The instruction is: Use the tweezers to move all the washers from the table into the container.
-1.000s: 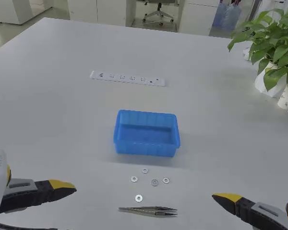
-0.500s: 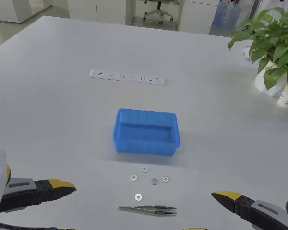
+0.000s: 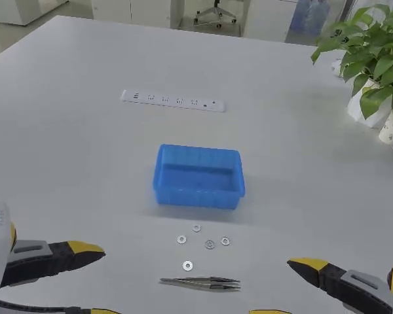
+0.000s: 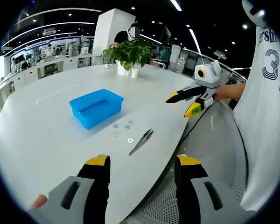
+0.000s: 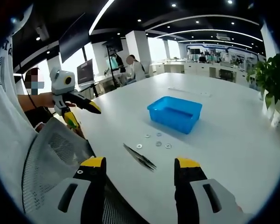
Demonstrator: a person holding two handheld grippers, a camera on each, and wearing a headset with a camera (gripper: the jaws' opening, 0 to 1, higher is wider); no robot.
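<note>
Five washers: were found loose on the surface, just at 6 o'clock of the container; four were grouped together and one was set apart, nearer the tweezers.
Container: blue and open-topped, it was placed mid-surface; no washer could be made out inside it.
Tweezers: were laid flat at 6 o'clock of the washers, just beside the lone one, and were touched by neither tool.
Left tool: was held released, its jaws wide apart with nothing between them; in the head view it was placed at 9 o'clock of the tweezers, well apart from them.
Right tool: was likewise held released and unloaded, at 3 o'clock of the tweezers and well apart from them.
Change: over the last second the whole head view was shifted slightly, so that everything was seen a little higher in the picture; this was judged to be a move of the camera. The washers, tweezers and container were kept in the same relations to one another, and both tools were left almost where they had been.
Meaning for the task: no real progress was judged to have been made; the tweezers had not yet been picked up and all five washers were left to be carried.
Next step, as judged: the tweezers would need to be taken up first, and a low, careful pinch was thought necessary because they lay thin and flat.
Surroundings: a power strip was seen at 12 o'clock of the container and a potted plant at 2 o'clock.
</note>
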